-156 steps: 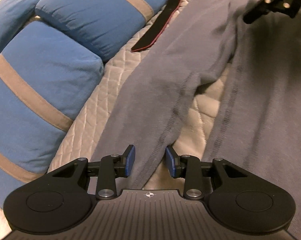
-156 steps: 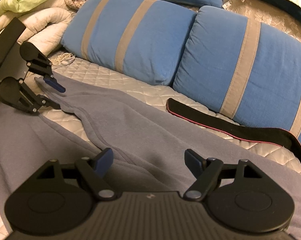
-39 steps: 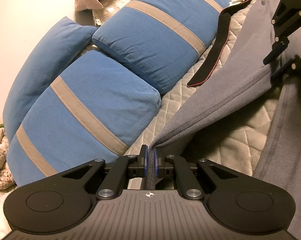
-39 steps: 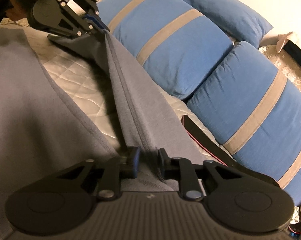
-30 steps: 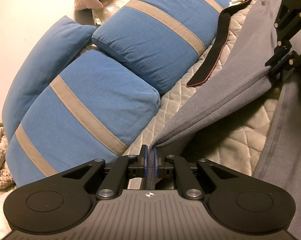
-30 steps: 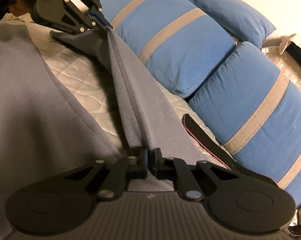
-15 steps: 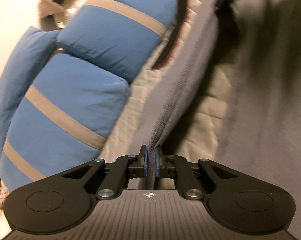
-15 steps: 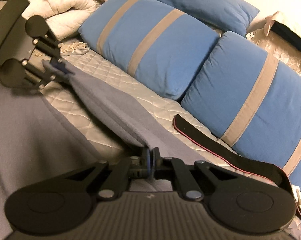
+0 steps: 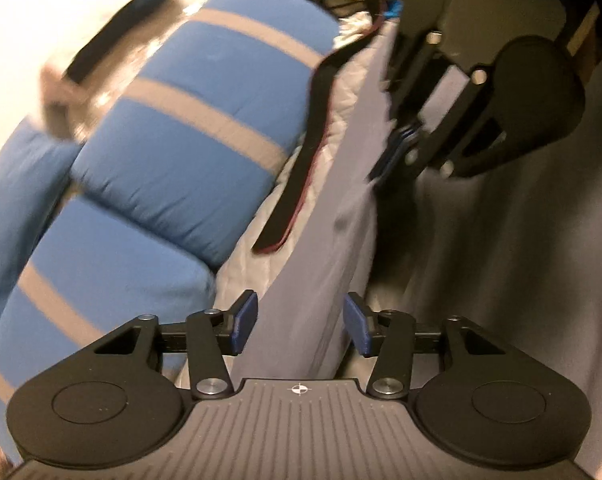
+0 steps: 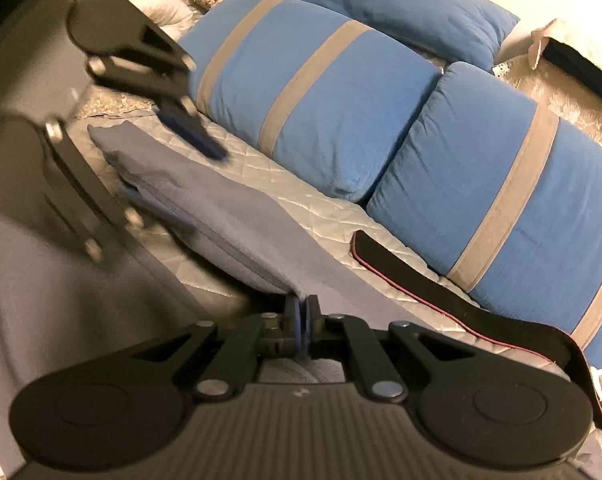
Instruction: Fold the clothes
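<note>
A grey garment lies on the quilted bed, its long sleeve (image 9: 313, 280) stretched between the two grippers. My left gripper (image 9: 301, 322) is opening. The sleeve end lies loose between its blue pads (image 9: 245, 320), which stand clear of the cloth. In the right wrist view the left gripper (image 10: 197, 188) appears blurred at the upper left, straddling the sleeve (image 10: 229, 224). My right gripper (image 10: 301, 320) is shut on the sleeve's other end. The left wrist view shows the right gripper (image 9: 389, 160) close ahead, pinching the cloth. The garment's body (image 9: 501, 260) spreads to the right.
Blue pillows with grey stripes (image 10: 321, 100) line the far side of the bed. A black strap with a red edge (image 10: 441, 292) lies on the quilted cover (image 10: 301, 208) beside the sleeve. Heaped bedding (image 10: 161, 4) sits at the back left.
The left gripper swung toward the right gripper with the sleeve end, then opened and let it go. The right gripper stays shut on the sleeve and has hardly moved.
</note>
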